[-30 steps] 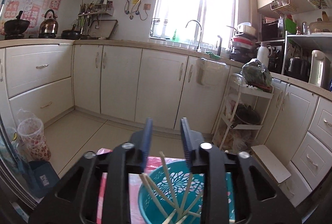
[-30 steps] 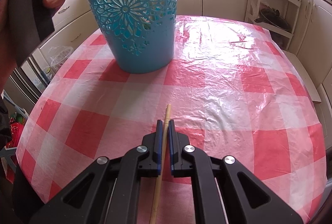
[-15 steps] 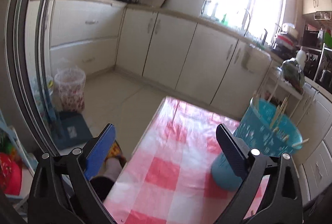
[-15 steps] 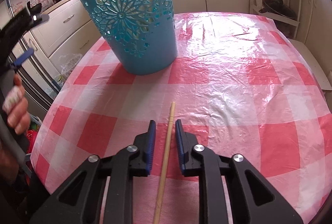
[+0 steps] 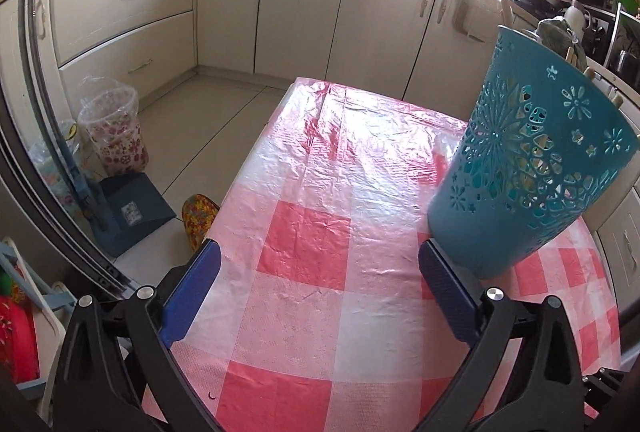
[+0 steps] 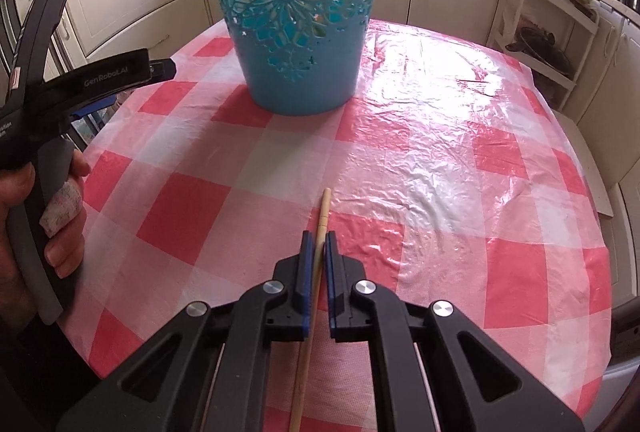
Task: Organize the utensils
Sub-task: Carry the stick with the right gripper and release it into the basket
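**One chopstick gripped, basket already part filled**

A single wooden chopstick point(image 6: 316, 268) is seen clamped between the narrow-set pads of the right gripper point(image 6: 319, 246), its tip lying low over the red-and-white checked tablecloth point(image 6: 460, 192) and its shaft running back under the tool. The teal cut-out basket point(image 6: 296, 16) stands upright on the cloth, well beyond the chopstick. The left gripper point(image 5: 320, 264) is shown spread to its widest with nothing between its blue pads; the right-hand pad sits just beside the basket's base, though contact cannot be confirmed.

The job is judged to be well advanced but unfinished: pale stick ends point(image 5: 572, 54) are seen rising above the basket's far rim, so some utensils have been put away, while the gripped chopstick is yet to be carried across and dropped in. No other loose utensil is shown on the cloth.

The chopstick and the hand point(image 6: 60, 228) around the left tool's handle are given only by the right wrist view. The stick ends in the basket, the floor, the flowered bin point(image 5: 114, 130) and a patterned slipper point(image 5: 198, 220) at the table's edge are given only by the left wrist view.
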### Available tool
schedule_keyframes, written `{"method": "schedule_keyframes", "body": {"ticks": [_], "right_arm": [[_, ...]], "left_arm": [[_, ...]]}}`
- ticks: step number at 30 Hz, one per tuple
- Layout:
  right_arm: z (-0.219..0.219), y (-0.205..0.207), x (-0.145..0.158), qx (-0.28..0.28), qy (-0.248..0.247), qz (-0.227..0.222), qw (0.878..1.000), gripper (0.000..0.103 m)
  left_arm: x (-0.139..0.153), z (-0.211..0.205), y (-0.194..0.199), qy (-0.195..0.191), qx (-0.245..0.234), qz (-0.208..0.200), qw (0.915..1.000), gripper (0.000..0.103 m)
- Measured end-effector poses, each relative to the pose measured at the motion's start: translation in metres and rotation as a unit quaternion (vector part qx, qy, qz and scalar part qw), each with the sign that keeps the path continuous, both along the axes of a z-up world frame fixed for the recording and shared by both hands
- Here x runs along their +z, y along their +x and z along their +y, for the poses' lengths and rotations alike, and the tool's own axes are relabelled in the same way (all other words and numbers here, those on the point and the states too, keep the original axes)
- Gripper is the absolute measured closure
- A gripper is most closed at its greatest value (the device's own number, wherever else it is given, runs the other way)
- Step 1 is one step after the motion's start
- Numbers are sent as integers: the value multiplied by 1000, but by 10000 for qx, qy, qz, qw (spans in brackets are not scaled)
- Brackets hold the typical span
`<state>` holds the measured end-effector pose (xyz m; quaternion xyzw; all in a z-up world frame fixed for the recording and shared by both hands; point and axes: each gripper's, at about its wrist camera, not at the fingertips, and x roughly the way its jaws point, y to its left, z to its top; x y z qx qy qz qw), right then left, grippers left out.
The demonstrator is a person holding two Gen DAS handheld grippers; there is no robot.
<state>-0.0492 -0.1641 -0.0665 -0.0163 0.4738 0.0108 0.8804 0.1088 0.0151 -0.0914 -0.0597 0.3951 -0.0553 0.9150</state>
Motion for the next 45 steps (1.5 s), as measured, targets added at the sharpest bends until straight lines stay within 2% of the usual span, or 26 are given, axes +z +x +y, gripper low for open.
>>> {"method": "schedule_keyframes", "body": {"ticks": [4,8,10,11,13,16,18,22,27,31,35,38,43,45], "right_arm": [[-1,3,-1,60,-30,-3,10000,98],[-10,4,1,-107,421,66,9990,97],[-10,2,0,-39,468,116,9988,85],[-7,1,0,50,341,112,9993,84],[4,-1,-1,225,-26,66,9997,84],[5,0,-1,248,31,69,9997,97],[-2,2,0,140,252,100,9995,98],[-24,0,12,-81,1076,-60,9941,98],[-40,-3,56,37,2283,-756,9706,98],[-45,2,113,150,2807,-1654,9453,98],[-43,20,166,87,2822,-2645,9221,98],[-36,37,193,27,2716,-3258,9056,98],[-31,76,212,-290,2350,-4141,8789,98],[-30,93,211,-511,2088,-4298,8770,98]], "left_arm": [[-5,-7,6,121,-136,184,9997,8],[-6,-12,8,223,-205,243,9992,8],[-6,-13,8,229,-194,271,9992,8],[-7,-13,9,229,-191,285,9991,8],[-7,-13,9,237,-197,309,9990,8],[-7,-14,9,249,-210,327,9989,8],[-7,-14,9,253,-208,333,9989,8],[-8,-14,10,240,-221,361,9988,8],[-10,-16,12,261,-259,403,9985,8],[-10,-17,12,277,-268,422,9984,8],[-10,-18,12,273,-264,435,9983,8],[-10,-17,12,263,-266,435,9984,8],[-12,-16,14,200,-256,457,9984,8],[-13,-16,14,177,-262,461,9984,8]]}}
